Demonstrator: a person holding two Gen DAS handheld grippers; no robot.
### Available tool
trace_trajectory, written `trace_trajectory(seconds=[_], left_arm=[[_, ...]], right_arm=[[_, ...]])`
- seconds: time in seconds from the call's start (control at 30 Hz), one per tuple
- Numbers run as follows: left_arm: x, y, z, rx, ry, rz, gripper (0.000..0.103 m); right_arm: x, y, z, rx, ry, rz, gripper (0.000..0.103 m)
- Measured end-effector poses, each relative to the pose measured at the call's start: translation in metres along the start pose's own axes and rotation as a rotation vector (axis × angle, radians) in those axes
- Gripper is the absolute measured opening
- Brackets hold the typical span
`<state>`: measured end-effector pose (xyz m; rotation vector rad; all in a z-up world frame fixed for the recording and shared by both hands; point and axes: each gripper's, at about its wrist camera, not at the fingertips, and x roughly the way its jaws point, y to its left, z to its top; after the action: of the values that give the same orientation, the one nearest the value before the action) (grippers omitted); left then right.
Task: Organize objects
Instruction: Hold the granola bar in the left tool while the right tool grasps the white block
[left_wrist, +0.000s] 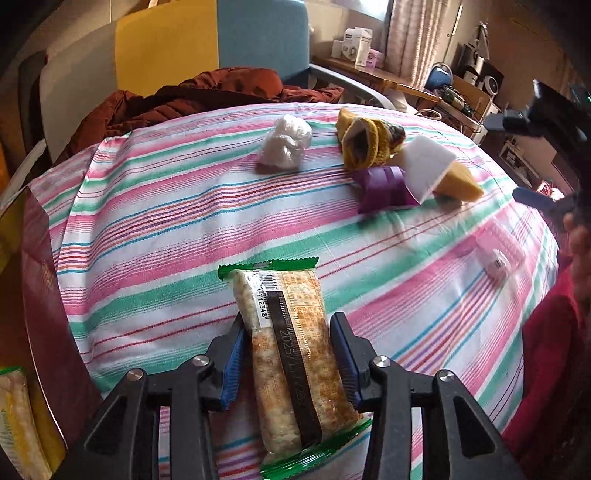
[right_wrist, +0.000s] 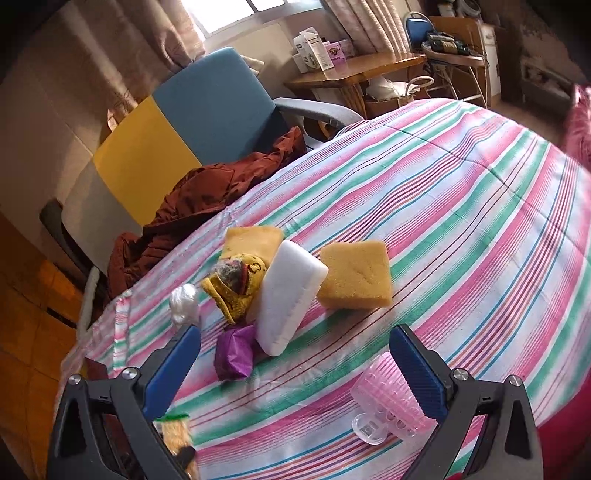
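Left gripper (left_wrist: 288, 363) was clamped on a green-edged snack packet (left_wrist: 288, 354), blue pads pressed against both long sides. The packet ran lengthwise between the fingers, its crimped far end sticking out well past the fingertips and its near end reaching back between the finger arms.

Beyond those fingertips the striped cloth (left_wrist: 177, 221) lay bare for a good stretch. Further out from them: a crumpled clear plastic wad (left_wrist: 284, 142), then to its right a cluster of a mustard knitted item (left_wrist: 365, 142), a white block (left_wrist: 428, 166), a yellow sponge (left_wrist: 460, 182) and a purple pouch (left_wrist: 388, 188), all touching or overlapping. Left of the left finger a dark red box wall (left_wrist: 48, 295) stood at the cloth's edge, with another snack packet (left_wrist: 14, 417) in the corner beside it.

Right gripper (right_wrist: 295, 354) was spread wide, nothing between its pads. A pink plastic clip (right_wrist: 388, 410) lay just inside and below the right fingertip; contact could not be told. The purple pouch (right_wrist: 234, 352) and white block (right_wrist: 288, 299) sat between and just ahead of the fingertips, the block leaning against the knitted item (right_wrist: 236, 284). Two yellow sponges (right_wrist: 356, 275) lay beyond. Right of the right finger the cloth was open out to its far edge. Past the left finger the cloth dropped off toward a rust-coloured garment (right_wrist: 207, 199) and a blue and yellow chair (right_wrist: 207, 107).
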<state>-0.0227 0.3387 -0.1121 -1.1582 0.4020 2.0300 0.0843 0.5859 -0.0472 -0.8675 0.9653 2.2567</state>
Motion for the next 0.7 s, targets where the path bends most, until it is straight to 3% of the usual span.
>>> trace_trajectory(seconds=[0.13, 0.27, 0.5, 0.63, 0.7], left_arm=[[0.001, 0.002, -0.003, 0.003, -0.031, -0.008, 0.045], [0.000, 0.004, -0.004, 0.010, -0.046, -0.017, 0.045], [0.000, 0.000, -0.010, 0.027, -0.083, -0.001, 0.047], [0.000, -0.001, -0.011, 0.035, -0.088, 0.001, 0.047], [0.000, -0.001, -0.012, 0.035, -0.091, 0.002, 0.047]], right_arm=[[-0.009, -0.018, 0.008, 0.090, -0.065, -0.016, 0.102], [-0.004, -0.026, 0.009, 0.147, -0.035, 0.041, 0.098], [0.021, -0.004, 0.000, 0.083, 0.092, 0.138, 0.072], [0.042, -0.003, -0.003, 0.111, 0.150, 0.120, 0.051], [0.054, -0.007, -0.002, 0.139, 0.167, 0.102, 0.048]])
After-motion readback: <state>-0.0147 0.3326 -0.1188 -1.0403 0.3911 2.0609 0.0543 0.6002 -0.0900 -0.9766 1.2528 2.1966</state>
